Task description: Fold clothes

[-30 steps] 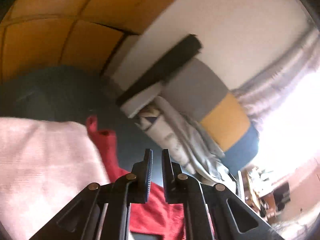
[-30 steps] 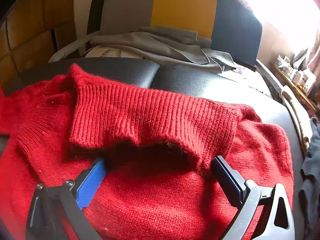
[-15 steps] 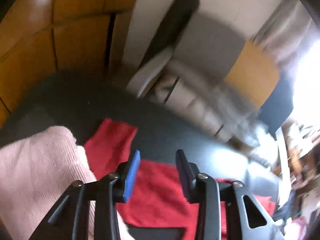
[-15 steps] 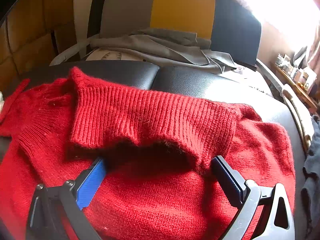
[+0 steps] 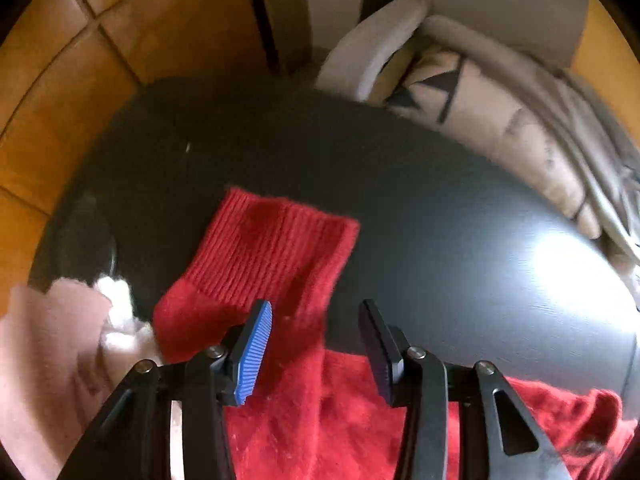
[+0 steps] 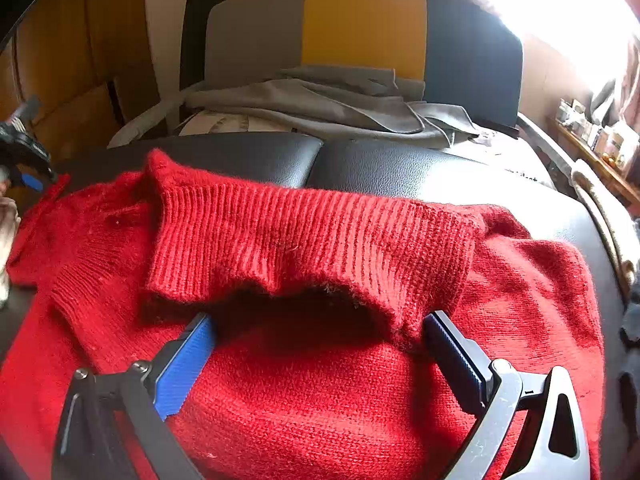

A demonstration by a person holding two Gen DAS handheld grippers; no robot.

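Note:
A red knitted sweater (image 6: pixel 320 380) lies spread on a black leather seat (image 6: pixel 400 168). Its ribbed collar (image 6: pixel 304 248) is folded up in the middle. My right gripper (image 6: pixel 316 344) is open and hovers just above the sweater, its jaws either side of the collar's front edge. In the left wrist view one red sleeve with a ribbed cuff (image 5: pixel 276 240) lies flat on the black seat (image 5: pixel 400 200). My left gripper (image 5: pixel 316 328) is open just above that sleeve, holding nothing. It also shows at the far left of the right wrist view (image 6: pixel 24 160).
A pale pink knitted garment (image 5: pixel 52 360) lies left of the sleeve. Grey clothes (image 6: pixel 320 108) and a patterned cushion (image 5: pixel 460 112) are piled behind the seat, against a grey, yellow and blue backrest (image 6: pixel 360 28). Orange panels (image 5: pixel 80 80) stand at left. A cluttered shelf (image 6: pixel 600 140) is far right.
My left gripper has opened and tipped down from facing the backrest to over the sleeve cuff. The right gripper has stayed still, and the sweater's left side has shifted slightly.

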